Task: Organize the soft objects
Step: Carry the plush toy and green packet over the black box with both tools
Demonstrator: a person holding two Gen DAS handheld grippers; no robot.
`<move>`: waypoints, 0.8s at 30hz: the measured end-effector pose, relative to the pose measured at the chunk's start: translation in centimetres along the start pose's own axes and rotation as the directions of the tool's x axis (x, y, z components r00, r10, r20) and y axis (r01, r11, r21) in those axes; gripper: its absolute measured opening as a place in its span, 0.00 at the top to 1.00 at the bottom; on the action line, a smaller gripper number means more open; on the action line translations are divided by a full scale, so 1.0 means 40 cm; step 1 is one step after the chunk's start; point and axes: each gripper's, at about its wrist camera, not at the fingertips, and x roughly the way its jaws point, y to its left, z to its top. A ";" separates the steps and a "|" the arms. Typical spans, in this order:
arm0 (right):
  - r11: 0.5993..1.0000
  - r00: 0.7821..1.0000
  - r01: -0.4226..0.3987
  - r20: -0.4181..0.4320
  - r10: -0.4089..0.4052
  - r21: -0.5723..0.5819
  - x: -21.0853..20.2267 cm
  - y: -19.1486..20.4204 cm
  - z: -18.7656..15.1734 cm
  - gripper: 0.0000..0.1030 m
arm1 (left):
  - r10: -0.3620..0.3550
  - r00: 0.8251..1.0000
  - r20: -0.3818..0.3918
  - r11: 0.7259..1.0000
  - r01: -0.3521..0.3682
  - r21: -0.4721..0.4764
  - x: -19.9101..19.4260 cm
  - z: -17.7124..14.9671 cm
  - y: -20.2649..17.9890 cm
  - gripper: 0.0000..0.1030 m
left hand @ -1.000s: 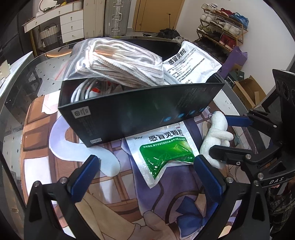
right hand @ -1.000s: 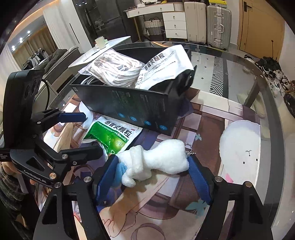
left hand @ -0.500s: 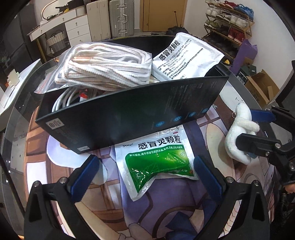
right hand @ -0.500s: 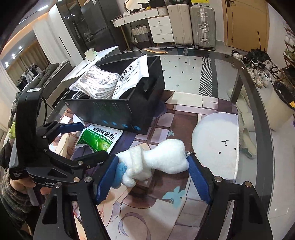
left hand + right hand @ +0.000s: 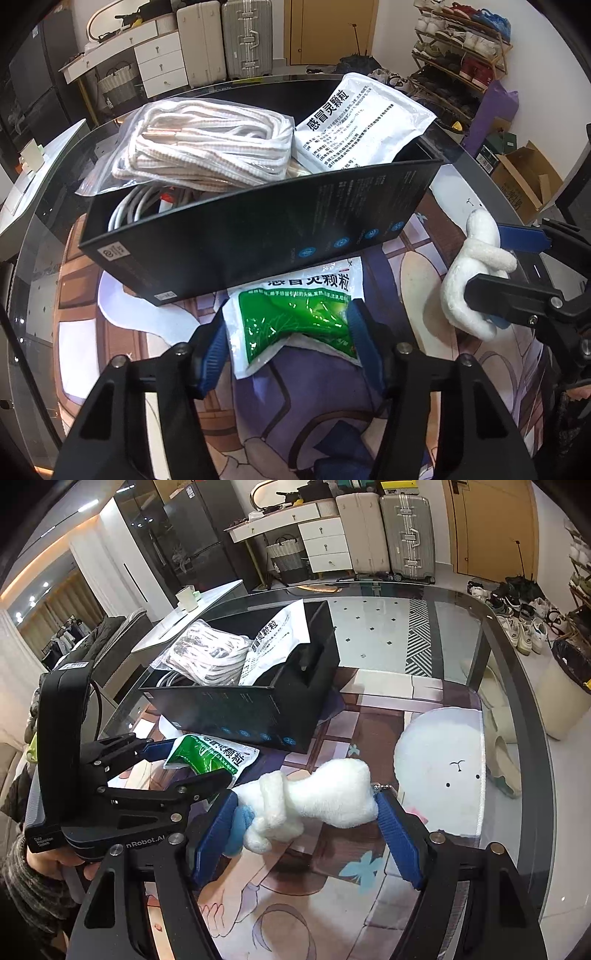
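Observation:
My left gripper (image 5: 288,343) is shut on the green and white medicine pouch (image 5: 295,314), whose sides buckle between the blue pads; it also shows in the right wrist view (image 5: 207,755). My right gripper (image 5: 306,812) is shut on a white plush toy (image 5: 325,794) and holds it above the mat; the toy shows at the right of the left wrist view (image 5: 469,284). The black box (image 5: 258,229) stands just behind the pouch, holding a bag of white laces (image 5: 207,147), a white pouch (image 5: 354,122) and cables.
A printed mat (image 5: 332,886) covers the glass table (image 5: 517,709). A white round cushion shape (image 5: 439,764) lies right of the toy. Suitcases, drawers and a shoe rack stand beyond the table.
My left gripper has closed on the green pouch and crumpled it. My right gripper has lifted the plush toy higher and back from the box.

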 end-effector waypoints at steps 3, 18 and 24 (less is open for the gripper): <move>1.000 1.000 -0.006 0.003 0.006 0.003 -0.002 0.002 0.000 0.25 | -0.020 1.000 -0.009 1.000 0.020 0.012 -0.013 -0.010 0.004 0.62; 1.000 1.000 -0.013 0.022 0.013 -0.017 -0.013 0.040 0.009 0.25 | -0.062 0.998 0.033 0.998 0.061 0.026 -0.091 -0.065 0.042 0.80; 1.000 1.000 -0.003 0.024 0.003 -0.028 -0.021 0.053 0.013 0.25 | -0.047 0.996 0.073 0.999 0.044 0.032 -0.137 -0.072 0.065 0.80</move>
